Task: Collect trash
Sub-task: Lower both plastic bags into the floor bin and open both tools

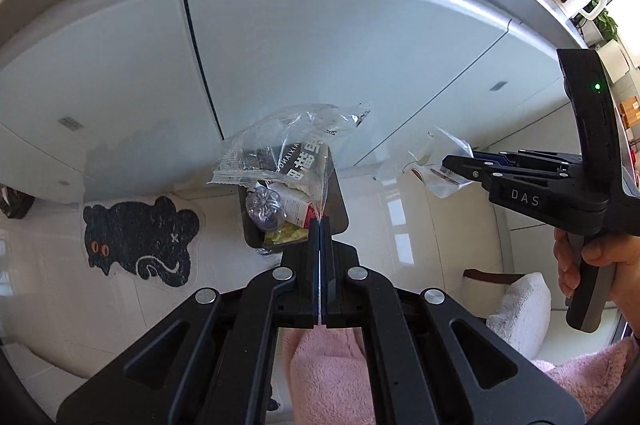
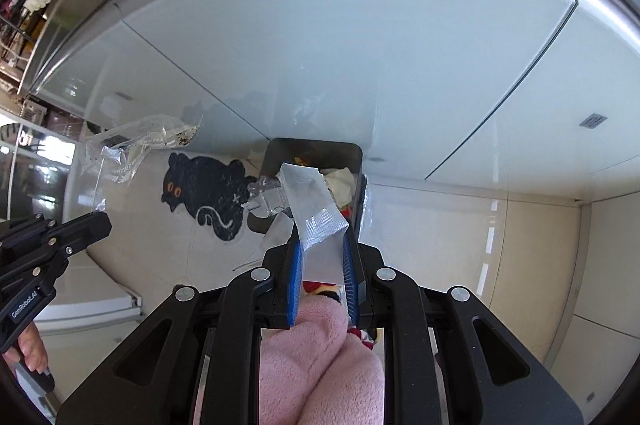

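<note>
Hanging over the black trash bin point(image 1: 338, 197), the left claw point(image 1: 320, 221) has its blue-lined fingers pressed flat together, pinching the corner of a clear printed wrapper point(image 1: 280, 153) that billows up above the bin's mouth. Down inside the bin there's a crushed plastic bottle point(image 1: 264, 209), a small carton and some yellowish scraps. Over on the right, the right claw point(image 2: 322, 245) has its fingers only partly closed, parallel with a gap between them, and a clear sachet point(image 2: 308, 201) sits clamped between the tips, held out above that same bin point(image 2: 312, 149). In the left wrist view the right claw point(image 1: 452, 167) comes in from the side, the sachet point(image 1: 436, 165) dangling off its tip, well apart from the printed wrapper.

The room: pale glossy floor tiles point(image 1: 420, 225), a black cat-shaped mat point(image 1: 140, 237) with orange eyes lying just beside the bin, and big glossy white cabinet doors point(image 1: 300, 45) rising behind, topped by a brushed metal edge. Pink fleece point(image 2: 312, 365) fills the bottom of both views.
</note>
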The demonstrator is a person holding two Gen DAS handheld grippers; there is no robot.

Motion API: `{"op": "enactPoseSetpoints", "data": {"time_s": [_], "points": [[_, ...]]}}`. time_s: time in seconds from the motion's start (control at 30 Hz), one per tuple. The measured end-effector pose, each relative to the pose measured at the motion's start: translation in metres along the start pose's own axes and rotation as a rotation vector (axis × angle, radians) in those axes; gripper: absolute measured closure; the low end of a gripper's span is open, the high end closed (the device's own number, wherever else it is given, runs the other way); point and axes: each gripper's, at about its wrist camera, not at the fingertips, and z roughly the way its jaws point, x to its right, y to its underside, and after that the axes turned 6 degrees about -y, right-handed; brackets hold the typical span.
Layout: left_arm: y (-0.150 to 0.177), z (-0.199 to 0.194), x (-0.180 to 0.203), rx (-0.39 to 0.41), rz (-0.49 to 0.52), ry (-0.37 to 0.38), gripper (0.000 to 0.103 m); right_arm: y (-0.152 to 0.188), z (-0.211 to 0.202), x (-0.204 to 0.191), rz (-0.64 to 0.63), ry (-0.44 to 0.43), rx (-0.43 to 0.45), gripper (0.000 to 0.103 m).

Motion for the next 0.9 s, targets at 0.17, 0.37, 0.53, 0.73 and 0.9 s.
{"op": "enactPoseSetpoints", "data": {"time_s": [0.17,0.37,0.53,0.73,0.9], "points": [[-0.001,0.058,-0.01,-0.068,-0.012,0.019,0.103,-0.002,0.05,0.003,0.04,0.036,-0.02,0.084],[-0.008,0.117,-0.018,-0.137,-0.036,0.05,0.103,-0.008,0.11,0.01,0.052,0.032,-0.091,0.084],[-0.016,0.156,-0.026,-0.193,-0.034,0.058,0.103,-0.016,0.146,0.021,0.097,0.031,-0.145,0.084],[-0.025,0.187,-0.039,-0.242,-0.049,0.048,0.103,-0.025,0.172,0.026,0.112,0.016,-0.192,0.082],[-0.031,0.203,-0.044,-0.26,-0.071,0.079,0.103,-0.034,0.185,0.027,0.142,-0.015,-0.212,0.081]]}}
